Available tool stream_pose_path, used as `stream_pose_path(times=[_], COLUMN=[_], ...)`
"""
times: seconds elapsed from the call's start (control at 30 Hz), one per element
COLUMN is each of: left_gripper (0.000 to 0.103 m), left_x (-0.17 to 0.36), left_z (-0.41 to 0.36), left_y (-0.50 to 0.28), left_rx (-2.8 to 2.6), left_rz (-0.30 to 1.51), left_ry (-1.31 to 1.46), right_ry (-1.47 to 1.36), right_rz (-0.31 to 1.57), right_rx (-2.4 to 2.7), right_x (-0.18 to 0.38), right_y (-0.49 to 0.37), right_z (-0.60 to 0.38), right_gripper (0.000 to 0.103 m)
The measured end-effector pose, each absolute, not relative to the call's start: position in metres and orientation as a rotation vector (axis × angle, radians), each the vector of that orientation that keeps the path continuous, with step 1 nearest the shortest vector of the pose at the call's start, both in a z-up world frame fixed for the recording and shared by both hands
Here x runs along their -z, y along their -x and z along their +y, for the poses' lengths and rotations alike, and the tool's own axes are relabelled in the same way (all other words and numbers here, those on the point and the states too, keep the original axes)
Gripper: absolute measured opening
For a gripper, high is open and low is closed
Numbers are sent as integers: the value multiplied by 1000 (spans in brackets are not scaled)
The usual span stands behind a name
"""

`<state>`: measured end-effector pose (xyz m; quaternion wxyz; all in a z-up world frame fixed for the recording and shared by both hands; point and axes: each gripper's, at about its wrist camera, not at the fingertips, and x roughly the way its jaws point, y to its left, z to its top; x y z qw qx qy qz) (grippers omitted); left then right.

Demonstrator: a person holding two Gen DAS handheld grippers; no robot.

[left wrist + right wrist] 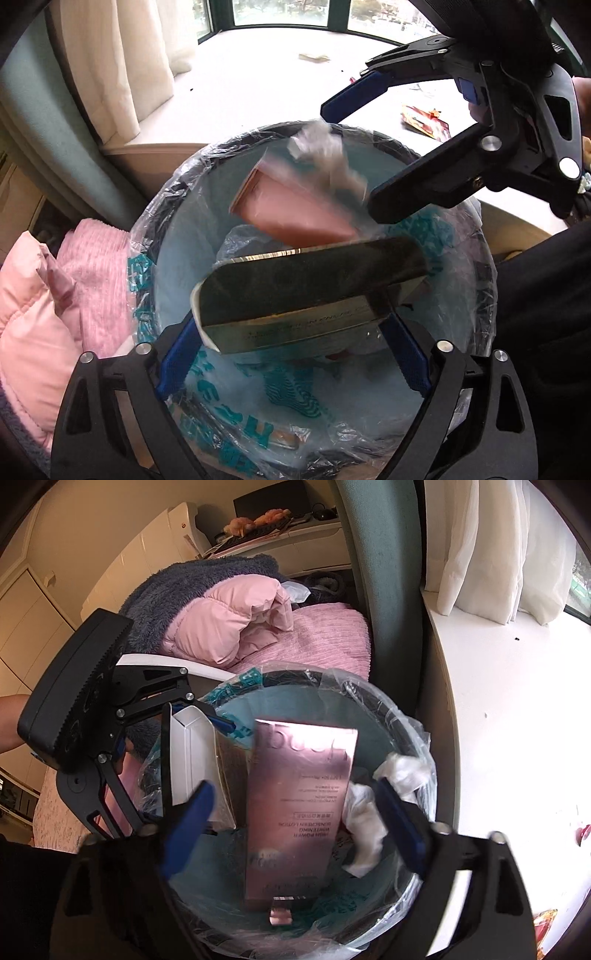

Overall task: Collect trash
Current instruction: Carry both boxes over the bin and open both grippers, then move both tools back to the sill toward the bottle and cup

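Both grippers hover over the lined trash bin (pixel 480 295). Left gripper (pixel 295 362), bottom centre of its view, has jaws spread wide; a dark box (pixel 306 291) sits between them, pads not pressing it. Right gripper (pixel 295 827), lower centre of its view, is also spread wide; the pink box (pixel 299 812) and crumpled tissue (pixel 364 827) lie between its fingers, blurred, over the bin. Pink clothes (pixel 258 627) lie beyond the bin.
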<state>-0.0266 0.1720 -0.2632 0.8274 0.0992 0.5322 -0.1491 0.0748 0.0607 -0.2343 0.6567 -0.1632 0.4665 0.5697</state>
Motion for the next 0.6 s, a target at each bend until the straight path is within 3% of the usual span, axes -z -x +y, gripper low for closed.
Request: stream_pose_path(times=[0.6], left_gripper=[97], left_x=[215], left_z=[136], left_y=[1], left_rx=[395], left_rz=[980], left_ry=[-229], right_ry=[143], right_rz=[998], right_rx=[-1005], right_x=[205], right_y=[-113], right_z=[-31], right_gripper=[96])
